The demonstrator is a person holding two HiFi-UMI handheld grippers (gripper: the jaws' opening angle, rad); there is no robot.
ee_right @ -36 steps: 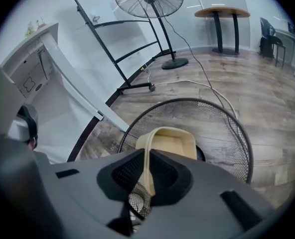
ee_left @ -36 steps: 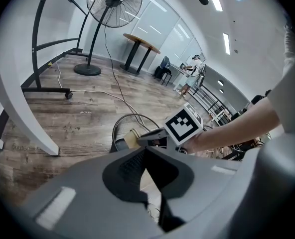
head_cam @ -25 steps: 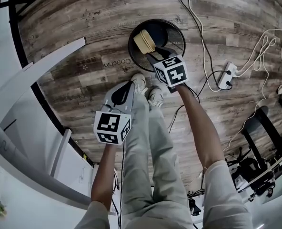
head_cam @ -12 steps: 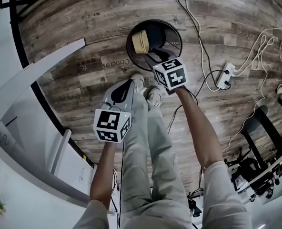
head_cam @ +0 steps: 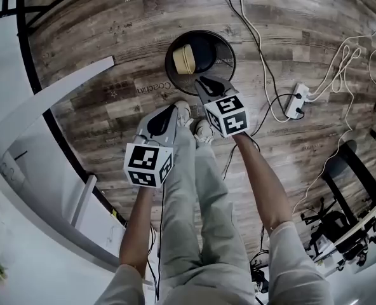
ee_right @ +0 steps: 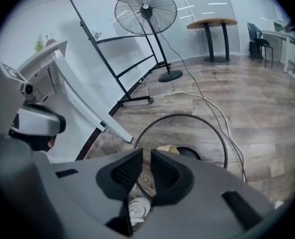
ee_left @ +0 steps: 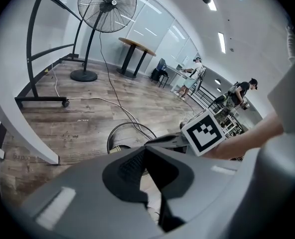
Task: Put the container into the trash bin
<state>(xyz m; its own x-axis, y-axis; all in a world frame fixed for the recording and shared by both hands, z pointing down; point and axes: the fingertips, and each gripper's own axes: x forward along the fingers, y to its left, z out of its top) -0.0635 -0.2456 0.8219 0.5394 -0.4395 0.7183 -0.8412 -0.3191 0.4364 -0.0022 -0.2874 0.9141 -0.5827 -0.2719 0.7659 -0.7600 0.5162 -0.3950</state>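
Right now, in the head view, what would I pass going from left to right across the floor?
White board → left hand-held gripper → right hand-held gripper, its jaws closing with nothing between them → power strip. I skip the trash bin; it overlaps the grippers.

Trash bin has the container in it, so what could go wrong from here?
The right claw, closing on nothing, hangs close to the near rim of the trash bin; a bump could tip it with the container inside. A cable runs across the floor right beside the bin, near the person's shoes, so stepping away could snag it.
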